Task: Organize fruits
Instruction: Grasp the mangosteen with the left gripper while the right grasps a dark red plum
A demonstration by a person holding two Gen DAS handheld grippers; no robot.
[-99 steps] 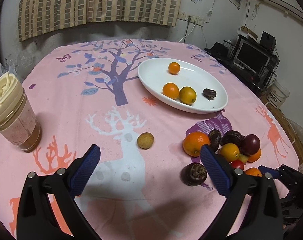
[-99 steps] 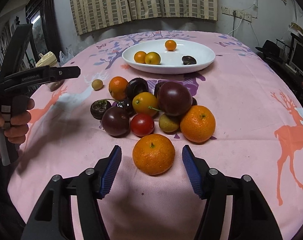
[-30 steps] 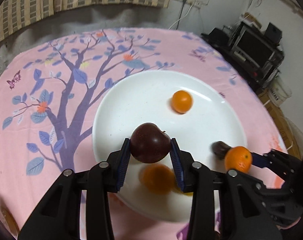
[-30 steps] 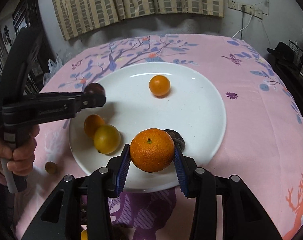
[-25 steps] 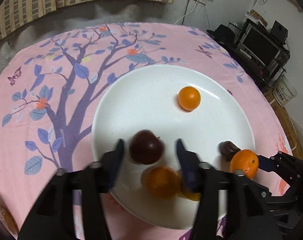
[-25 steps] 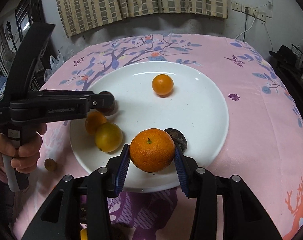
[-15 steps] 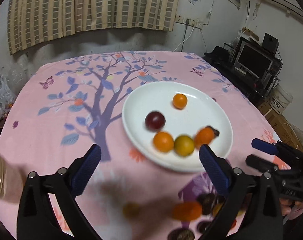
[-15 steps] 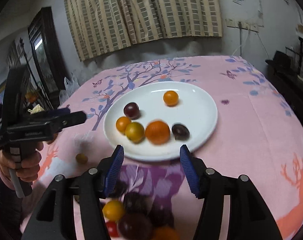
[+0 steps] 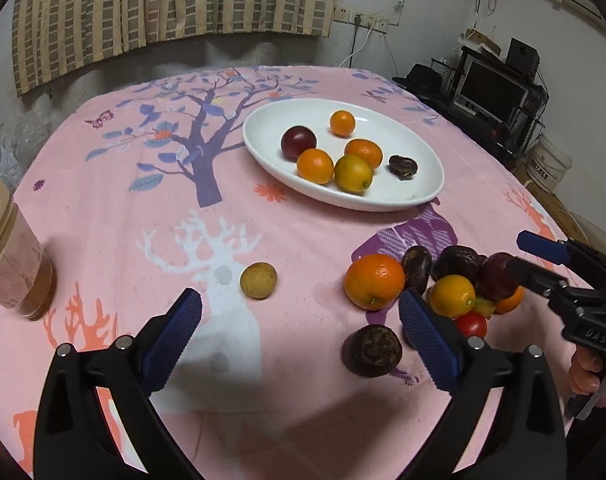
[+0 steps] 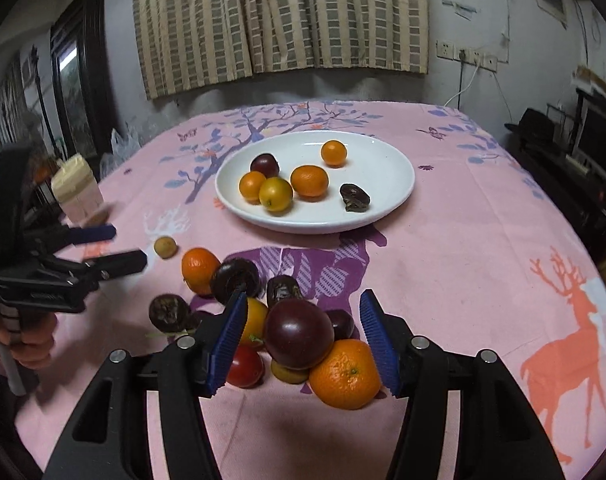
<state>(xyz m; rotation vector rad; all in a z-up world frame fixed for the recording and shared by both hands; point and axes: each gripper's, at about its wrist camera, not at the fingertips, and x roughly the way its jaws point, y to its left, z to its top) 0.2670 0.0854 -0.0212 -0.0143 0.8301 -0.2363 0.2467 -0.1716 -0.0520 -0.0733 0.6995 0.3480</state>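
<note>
A white oval plate (image 9: 423, 148) (image 10: 387, 164) holds several fruits: a dark plum (image 9: 298, 143), oranges and a wrinkled dark fruit (image 10: 354, 197). A pile of loose fruit lies on the pink cloth nearer me. My left gripper (image 9: 299, 332) is open and empty above the cloth, between a small brown fruit (image 9: 258, 280) and an orange (image 9: 374, 281). My right gripper (image 10: 303, 338) is open, its jaws on either side of a dark plum (image 10: 299, 334) atop the pile, not touching it.
A jar with a cream lid (image 9: 7, 248) (image 10: 77, 192) stands at the table's left edge. A wrinkled dark fruit (image 9: 371, 351) lies by my left gripper's right finger. A monitor and shelves stand beyond the table on the right.
Both grippers let go of their fruit on the plate, the left a plum and the right an orange, then pulled back to the pile. The right one now straddles another plum.
</note>
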